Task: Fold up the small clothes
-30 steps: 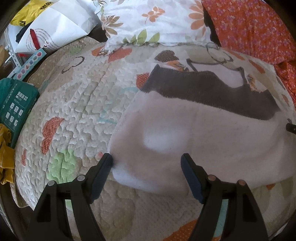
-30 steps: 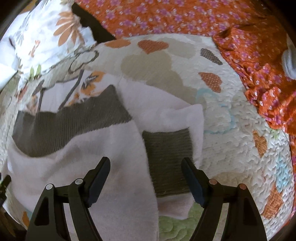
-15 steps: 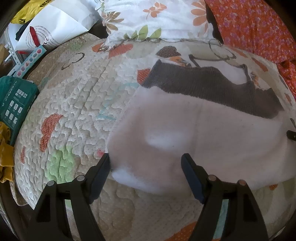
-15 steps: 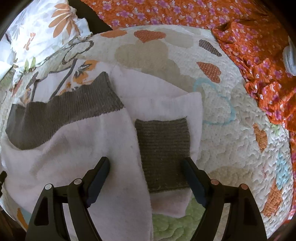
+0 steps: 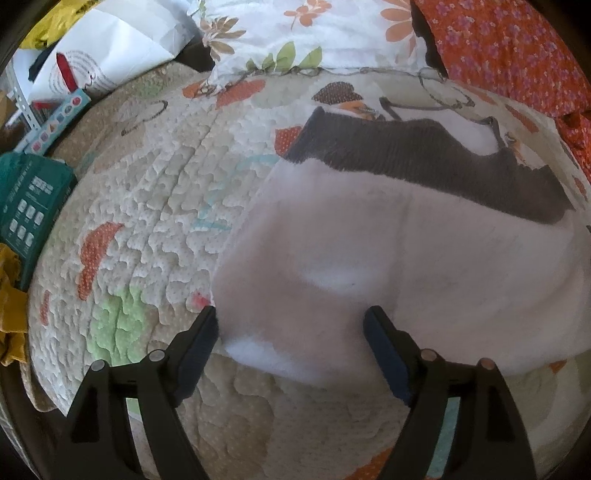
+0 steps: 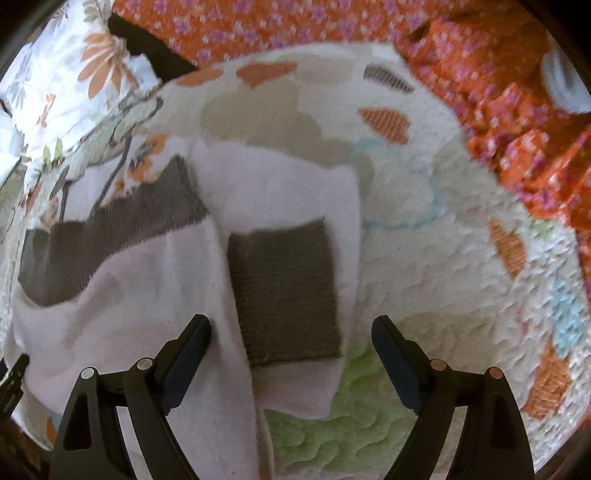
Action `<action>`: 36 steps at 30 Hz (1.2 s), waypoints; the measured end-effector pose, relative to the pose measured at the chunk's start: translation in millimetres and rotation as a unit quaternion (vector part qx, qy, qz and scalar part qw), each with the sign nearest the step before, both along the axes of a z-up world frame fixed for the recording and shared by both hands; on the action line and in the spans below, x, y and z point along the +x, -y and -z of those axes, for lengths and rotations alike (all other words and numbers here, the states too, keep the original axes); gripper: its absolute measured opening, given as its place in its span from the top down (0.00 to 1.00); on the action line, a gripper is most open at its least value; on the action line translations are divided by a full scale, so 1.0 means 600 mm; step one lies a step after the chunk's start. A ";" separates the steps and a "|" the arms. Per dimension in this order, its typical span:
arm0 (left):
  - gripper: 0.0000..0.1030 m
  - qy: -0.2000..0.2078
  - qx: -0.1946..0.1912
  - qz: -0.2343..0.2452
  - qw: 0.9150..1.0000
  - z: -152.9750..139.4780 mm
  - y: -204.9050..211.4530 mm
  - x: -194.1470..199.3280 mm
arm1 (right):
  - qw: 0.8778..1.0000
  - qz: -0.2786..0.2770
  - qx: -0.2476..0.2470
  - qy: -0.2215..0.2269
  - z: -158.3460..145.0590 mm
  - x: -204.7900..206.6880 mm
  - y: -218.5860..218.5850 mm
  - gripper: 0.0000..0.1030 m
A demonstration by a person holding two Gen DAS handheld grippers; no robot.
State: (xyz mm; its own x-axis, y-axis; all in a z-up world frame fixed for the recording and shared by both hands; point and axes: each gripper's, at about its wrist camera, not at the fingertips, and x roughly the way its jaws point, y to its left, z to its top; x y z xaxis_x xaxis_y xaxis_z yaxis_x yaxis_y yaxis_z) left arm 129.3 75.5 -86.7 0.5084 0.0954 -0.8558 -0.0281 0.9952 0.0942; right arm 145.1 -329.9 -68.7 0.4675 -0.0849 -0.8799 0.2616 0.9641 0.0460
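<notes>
A small white fleece garment with a dark grey ribbed band lies spread on the quilted bed cover. In the right wrist view the garment has its sleeve folded in, the grey cuff lying flat on top. My left gripper is open, its fingers straddling the garment's near left corner just above the cloth. My right gripper is open, straddling the folded sleeve and its cuff. Neither holds anything.
The quilted cover has orange and green patches. A floral pillow and an orange flowered sheet lie at the back. A green box, white bags and yellow cloth sit at the left edge.
Both grippers have crept forward and lower over the garment. The right gripper has shifted right, so the cuff now sits between its fingers. The garment has not moved.
</notes>
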 end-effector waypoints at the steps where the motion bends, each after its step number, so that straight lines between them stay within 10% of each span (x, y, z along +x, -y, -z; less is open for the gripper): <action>1: 0.20 -0.003 -0.006 -0.003 1.000 0.001 -0.004 0.001 | 1.000 -0.002 -0.007 0.015 -0.012 -0.003 -0.006 0.11; 20: 0.16 -0.035 -0.151 -0.101 0.983 -0.012 -0.163 0.015 | 0.967 -0.232 -0.068 0.084 -0.056 -0.006 -0.323 0.11; 26: 0.16 -0.041 -0.174 -0.093 0.979 -0.009 -0.182 -0.008 | 0.956 -0.290 0.021 0.034 -0.067 0.066 -0.432 0.11; 36: 0.15 -0.027 -0.227 -0.116 0.967 -0.015 -0.177 -0.039 | 0.948 -0.310 0.002 -0.076 -0.002 0.220 -0.649 0.11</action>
State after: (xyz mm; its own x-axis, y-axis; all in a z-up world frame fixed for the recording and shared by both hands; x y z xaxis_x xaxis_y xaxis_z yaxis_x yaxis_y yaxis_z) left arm 106.1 181.5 -77.9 0.4721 -0.1896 -0.8609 -0.2624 0.9021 -0.3426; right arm 277.1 59.5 -67.6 0.2938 0.1679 -0.9410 -0.3502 0.9349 0.0575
